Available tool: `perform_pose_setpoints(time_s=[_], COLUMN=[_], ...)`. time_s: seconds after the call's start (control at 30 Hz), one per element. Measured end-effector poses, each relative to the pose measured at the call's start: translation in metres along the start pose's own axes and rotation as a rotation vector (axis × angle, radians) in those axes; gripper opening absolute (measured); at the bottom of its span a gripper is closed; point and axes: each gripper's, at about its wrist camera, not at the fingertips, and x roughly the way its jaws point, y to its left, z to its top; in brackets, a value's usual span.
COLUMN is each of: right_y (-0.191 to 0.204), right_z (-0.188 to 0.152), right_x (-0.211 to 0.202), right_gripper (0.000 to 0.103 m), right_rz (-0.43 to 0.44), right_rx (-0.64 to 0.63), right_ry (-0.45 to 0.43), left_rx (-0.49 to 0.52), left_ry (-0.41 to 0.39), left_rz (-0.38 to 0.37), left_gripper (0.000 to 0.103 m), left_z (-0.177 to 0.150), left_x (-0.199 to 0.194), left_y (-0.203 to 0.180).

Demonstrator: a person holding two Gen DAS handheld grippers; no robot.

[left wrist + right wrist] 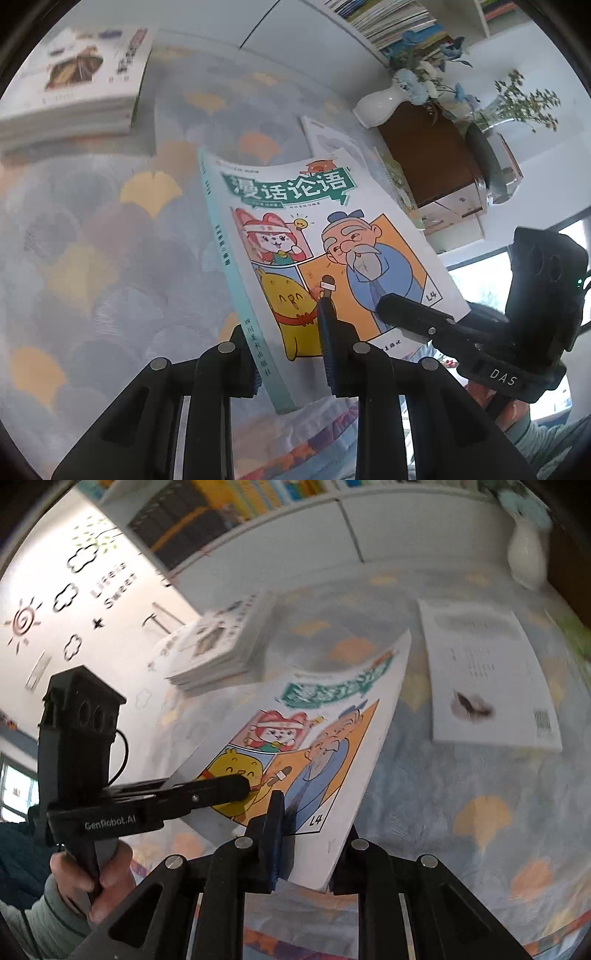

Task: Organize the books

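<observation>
Matte black plastic two-finger grippers: blue ribbed pads, silver round pivot screws, white "DAS" and "GenRobot.AI" lettering, thin black cable. Grey ribbed sleeve cuff.

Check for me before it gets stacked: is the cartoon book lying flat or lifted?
Lifted and tilted: the cartoon book sits clamped in both grippers' jaws, its far end raised above the patterned tablecloth.

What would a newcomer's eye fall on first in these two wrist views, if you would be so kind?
First, the bright cartoon book, lifted clear of the leaf-patterned tablecloth and clamped along its near edge by both the left gripper and the right gripper. Next, the stack of books at the far left of the table, and a white vase of blue flowers to the right beneath the bookshelf.
</observation>
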Motion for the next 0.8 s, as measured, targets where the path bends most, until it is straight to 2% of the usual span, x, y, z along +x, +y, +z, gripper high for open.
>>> perform_pose_setpoints(time_s=[0.1, 0.27, 0.43, 0.53, 0.8], right_y=[0.016, 0.046, 0.078, 0.091, 0.123], right_z=[0.004, 0.028, 0.074, 0.107, 0.182], right_x=[-0.007, -0.026, -0.021, 0.002, 0.108], right_gripper=[0.017, 0.017, 0.018, 0.019, 0.019], right_rz=[-0.021, -0.025, -0.023, 0.021, 0.140], right_rx=[-0.063, -0.125, -0.203, -0.202, -0.188], right_ry=[-0.026, -0.093, -0.155, -0.162, -0.057], left_rx=[0.020, 0.022, 0.051, 0.025, -0.108], left_ry=[-0.043, -0.126, -0.233, -0.262, -0.283], left_rz=[-0.002, -0.051, 0.002, 0.061, 0.151], left_gripper=[0.022, 0.022, 0.022, 0.023, 0.023], left_z=[0.002, 0.020, 0.060, 0.085, 0.128], left_x=[-0.021, -0.057, -0.094, -0.107, -0.111], left_y=[-0.003, 0.003, 0.022, 0.050, 0.144])
